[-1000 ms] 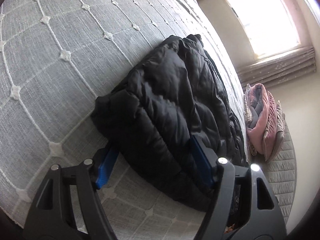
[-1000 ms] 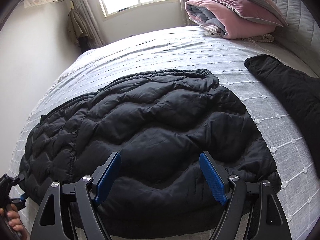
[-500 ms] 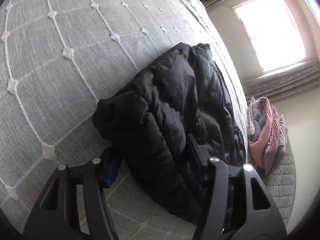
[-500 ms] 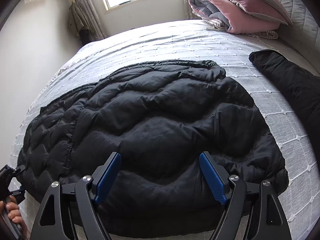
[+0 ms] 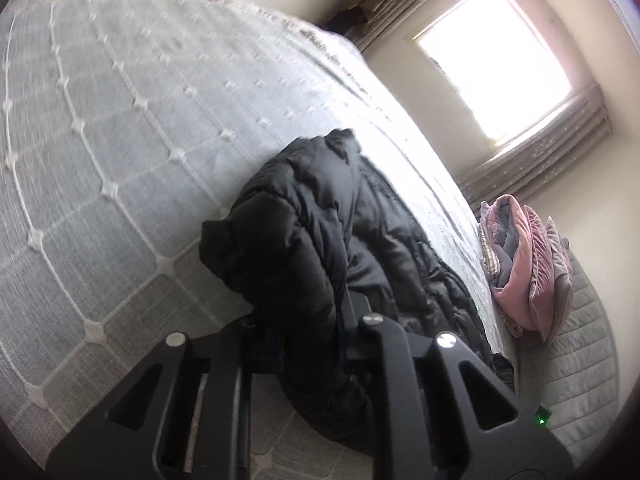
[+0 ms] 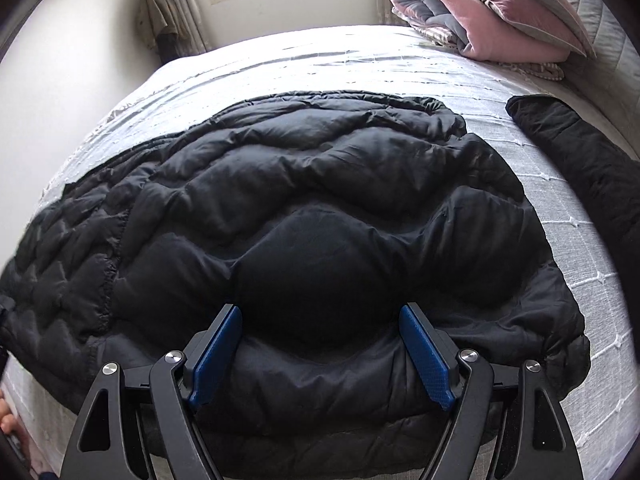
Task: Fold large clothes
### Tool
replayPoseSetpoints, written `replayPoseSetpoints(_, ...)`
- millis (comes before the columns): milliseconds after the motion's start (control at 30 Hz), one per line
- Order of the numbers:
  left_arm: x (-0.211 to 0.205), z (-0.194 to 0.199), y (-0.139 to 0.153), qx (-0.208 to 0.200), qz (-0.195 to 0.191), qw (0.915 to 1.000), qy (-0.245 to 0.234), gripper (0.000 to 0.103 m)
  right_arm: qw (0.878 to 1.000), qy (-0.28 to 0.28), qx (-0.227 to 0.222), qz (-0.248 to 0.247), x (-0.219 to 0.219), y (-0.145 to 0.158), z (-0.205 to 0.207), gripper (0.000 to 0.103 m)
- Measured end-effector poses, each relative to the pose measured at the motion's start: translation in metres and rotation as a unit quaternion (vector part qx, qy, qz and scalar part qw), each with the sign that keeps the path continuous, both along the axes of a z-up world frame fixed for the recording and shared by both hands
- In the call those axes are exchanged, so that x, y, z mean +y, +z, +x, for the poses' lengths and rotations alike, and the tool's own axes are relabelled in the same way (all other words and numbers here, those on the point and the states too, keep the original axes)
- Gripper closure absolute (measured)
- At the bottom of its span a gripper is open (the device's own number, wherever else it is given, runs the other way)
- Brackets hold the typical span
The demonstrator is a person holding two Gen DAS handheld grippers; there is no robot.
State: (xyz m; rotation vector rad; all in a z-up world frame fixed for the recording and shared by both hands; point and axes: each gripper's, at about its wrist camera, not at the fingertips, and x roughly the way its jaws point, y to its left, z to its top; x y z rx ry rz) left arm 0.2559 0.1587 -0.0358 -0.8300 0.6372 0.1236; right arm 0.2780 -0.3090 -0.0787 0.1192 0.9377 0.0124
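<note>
A black quilted puffer jacket [image 6: 320, 200] lies spread across the grey bed. In the left wrist view its near end [image 5: 304, 216] is bunched and raised off the cover. My left gripper [image 5: 312, 332] is closing its jaws, and the jacket's padded edge is squeezed between them, hiding the pads. My right gripper [image 6: 320, 356] hovers just over the jacket's near hem. Its blue pads [image 6: 216, 356] stand wide apart, with fabric below them and nothing pinched.
The grey bedcover [image 5: 120, 120] has a white diamond stitch. A folded pink and grey duvet [image 6: 488, 12] lies at the head of the bed, and another black garment [image 6: 580, 160] to the right. A window [image 5: 492, 60] with curtains is behind. A person's fingers [image 6: 8, 420] show at lower left.
The left jaws have narrowed from wide onto the jacket's edge, and that gripper has lifted and tilted upward. The right gripper has sunk closer to the jacket, jaws unchanged.
</note>
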Motion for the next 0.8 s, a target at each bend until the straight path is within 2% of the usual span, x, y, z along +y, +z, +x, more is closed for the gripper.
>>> replayPoseSetpoints(200,-0.027,-0.009,0.042,-0.066,0.067,0.9956,-0.009,0.086,1.000,0.003,0.014,-0.014,0.005,-0.010,0.006,0.017)
replayPoseSetpoints(333,-0.050,-0.014,0.066,-0.098,0.117,0.9879,-0.025,0.086,1.000,0.002,0.021,-0.013,0.007,-0.011,0.009,0.014)
replayPoseSetpoints(467,-0.073,-0.015,0.084,-0.123,0.169,0.9771,-0.041,0.086,1.000,-0.005,0.018,0.006,0.000,-0.003,0.006,0.015)
replayPoseSetpoints(533,-0.082,-0.017,0.086,-0.134,0.182,0.9729,-0.049,0.086,0.999,-0.003,-0.010,0.034,-0.003,0.011,-0.001,0.015)
replayPoseSetpoints(600,-0.090,-0.018,0.087,-0.140,0.191,0.9702,-0.052,0.086,0.997,0.015,-0.046,0.052,0.002,0.025,-0.007,0.015)
replayPoseSetpoints(667,-0.092,-0.018,0.086,-0.143,0.196,0.9686,-0.054,0.086,0.996,0.041,-0.072,0.042,0.018,0.034,-0.010,0.015)
replayPoseSetpoints(767,-0.092,-0.019,0.088,-0.151,0.191,0.9682,-0.058,0.086,0.990,0.117,-0.076,-0.007,0.065,0.029,-0.013,0.015)
replayPoseSetpoints(800,-0.094,-0.020,0.088,-0.153,0.190,0.9679,-0.060,0.086,0.986,0.147,-0.070,-0.042,0.085,0.021,-0.015,0.015)
